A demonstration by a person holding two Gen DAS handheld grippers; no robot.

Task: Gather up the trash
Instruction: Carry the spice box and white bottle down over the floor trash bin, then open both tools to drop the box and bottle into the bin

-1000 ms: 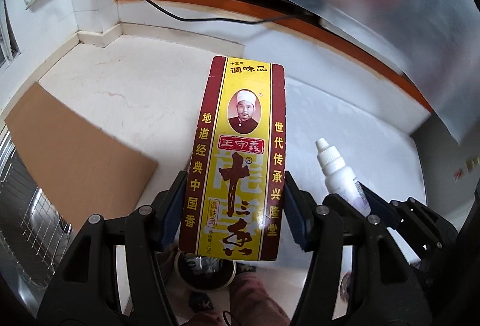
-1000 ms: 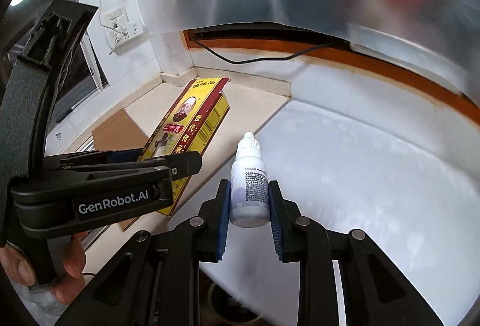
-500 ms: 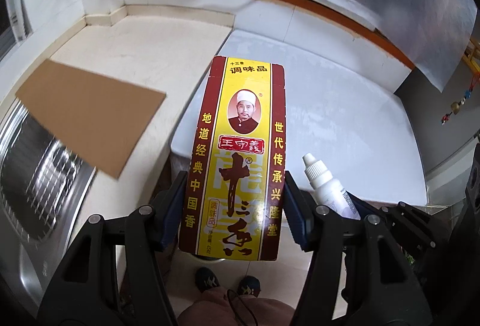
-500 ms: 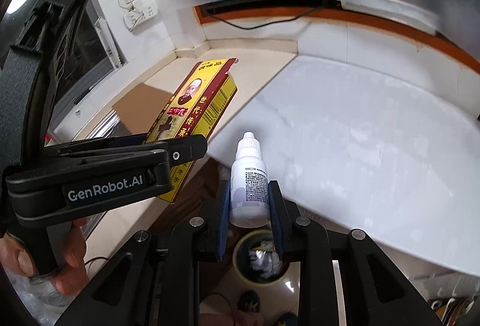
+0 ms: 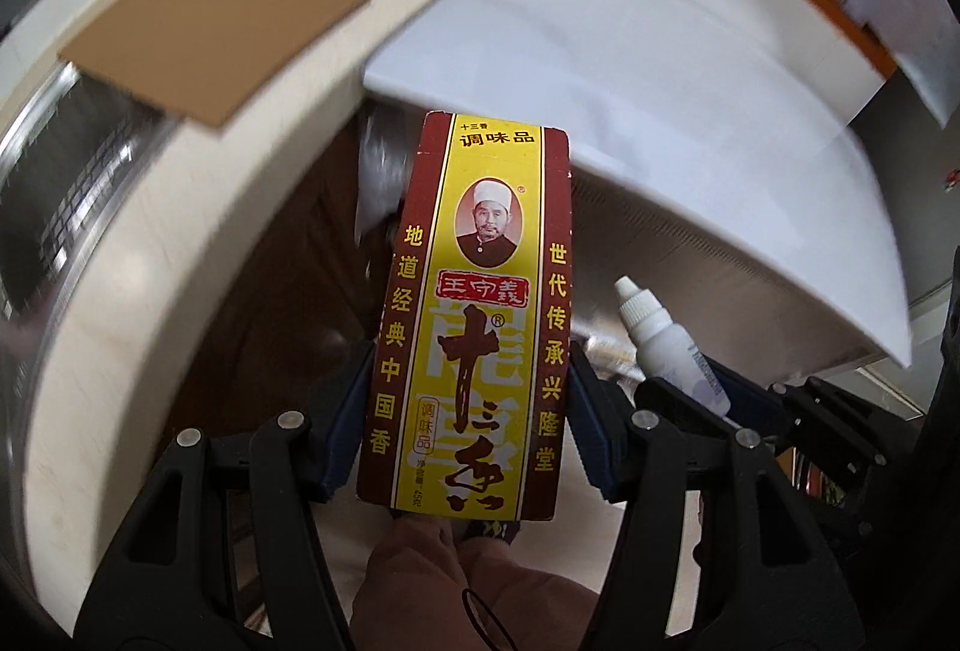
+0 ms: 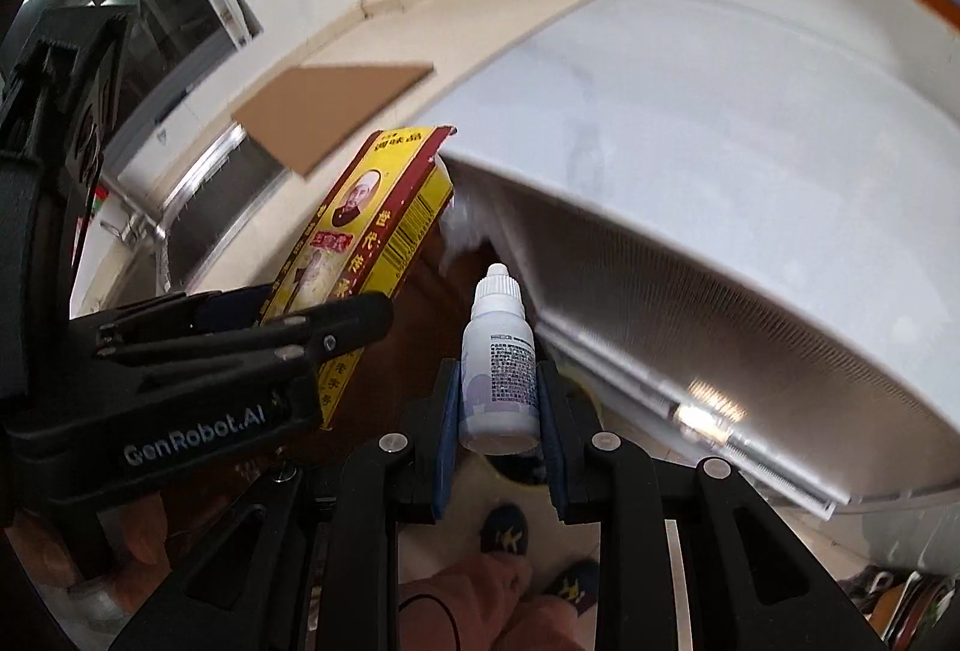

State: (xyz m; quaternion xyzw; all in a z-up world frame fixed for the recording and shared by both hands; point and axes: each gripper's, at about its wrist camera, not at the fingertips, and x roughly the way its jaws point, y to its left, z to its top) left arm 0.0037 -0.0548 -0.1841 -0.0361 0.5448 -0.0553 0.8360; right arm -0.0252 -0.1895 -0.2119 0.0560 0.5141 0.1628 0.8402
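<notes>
My left gripper (image 5: 468,399) is shut on a tall yellow and dark red seasoning box (image 5: 480,315), held upright in front of the counter edge. The box also shows in the right wrist view (image 6: 372,231), with the left gripper (image 6: 300,315) around it. My right gripper (image 6: 498,411) is shut on a small white dropper bottle (image 6: 501,369), cap up. The bottle also shows at the right of the left wrist view (image 5: 666,345). Both items hang over the floor.
A brown cardboard sheet (image 5: 204,33) lies on the beige counter (image 5: 120,291) next to a steel sink (image 5: 54,183). A white appliance top (image 6: 690,123) lies to the right. The person's legs and shoes (image 6: 510,531) are below. Part of a bin rim (image 6: 516,474) shows under the bottle.
Both grippers have pulled back from the counter and tipped down, still holding the box and the bottle. The counter edge and the floor now fill more of both views.
</notes>
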